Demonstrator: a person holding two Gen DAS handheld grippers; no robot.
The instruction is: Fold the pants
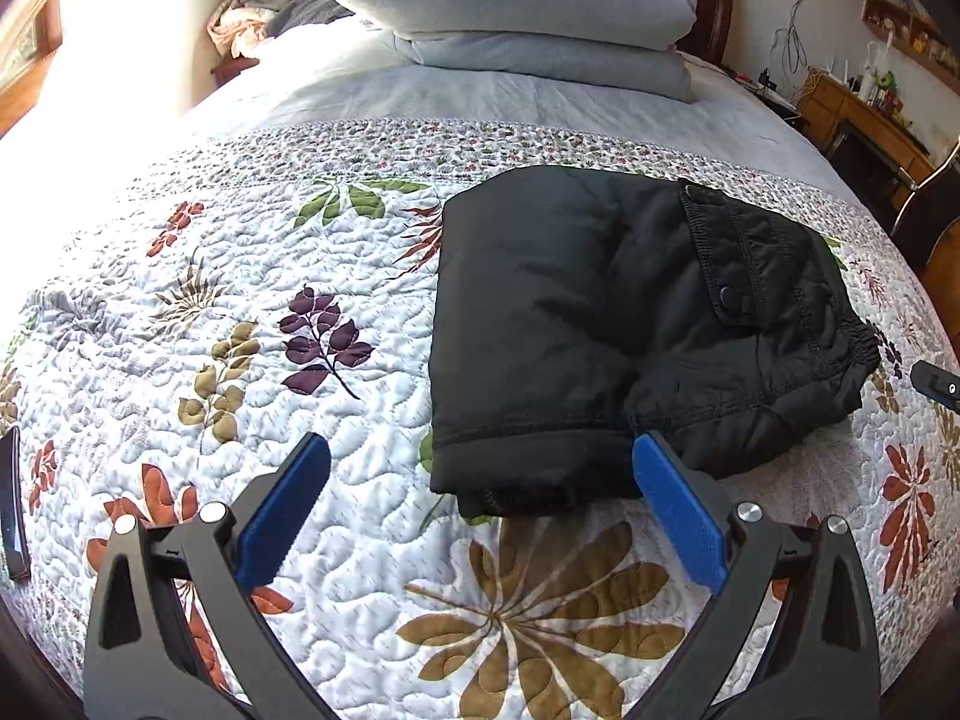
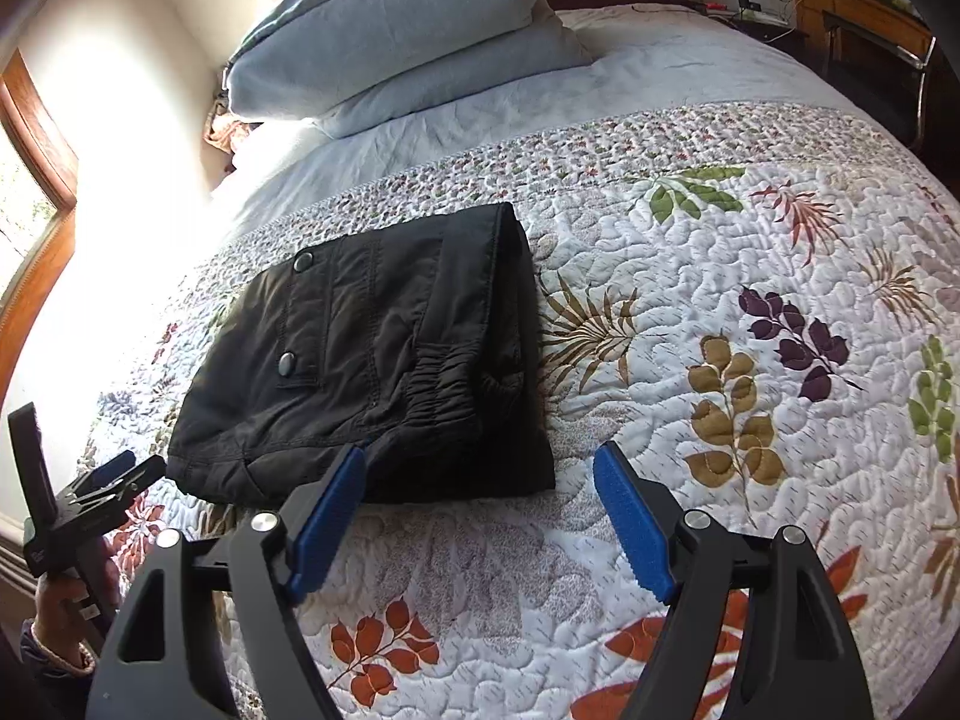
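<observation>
One bed (image 1: 180, 312), covered w/ a white quilt (image 2: 750, 252) printed in leaves, pale blue sheet at the far end. Two blue-grey pillows (image 1: 516, 6) stacked at the far end, one atop the other. One wooden desk (image 2: 864, 6) far right w/ small clutter, too small to tell what.

One pair of black pants (image 1: 600, 324), folded into a compact thick rectangle, lying flat on the quilt approx mid-bed. Two snap buttons (image 2: 287, 365) show on the pocket flap; elastic waistband gathers on the right edge in the left wrist view.

Two grippers. Left gripper (image 1: 480, 462): jaws spread wide, nothing between them, at the near edge of the pants; right blue pad's tip is at the fabric's near edge, contact unclear. Pants sit just ahead and right of it. Right gripper (image 2: 480, 468): jaws also spread, empty, at the pants' near edge; left pad's tip meets the bundle's edge, right pad over bare quilt. Pants sit ahead and left of it.

One dark phone-like slab (image 1: 13, 504) at the bed's near left edge.
</observation>
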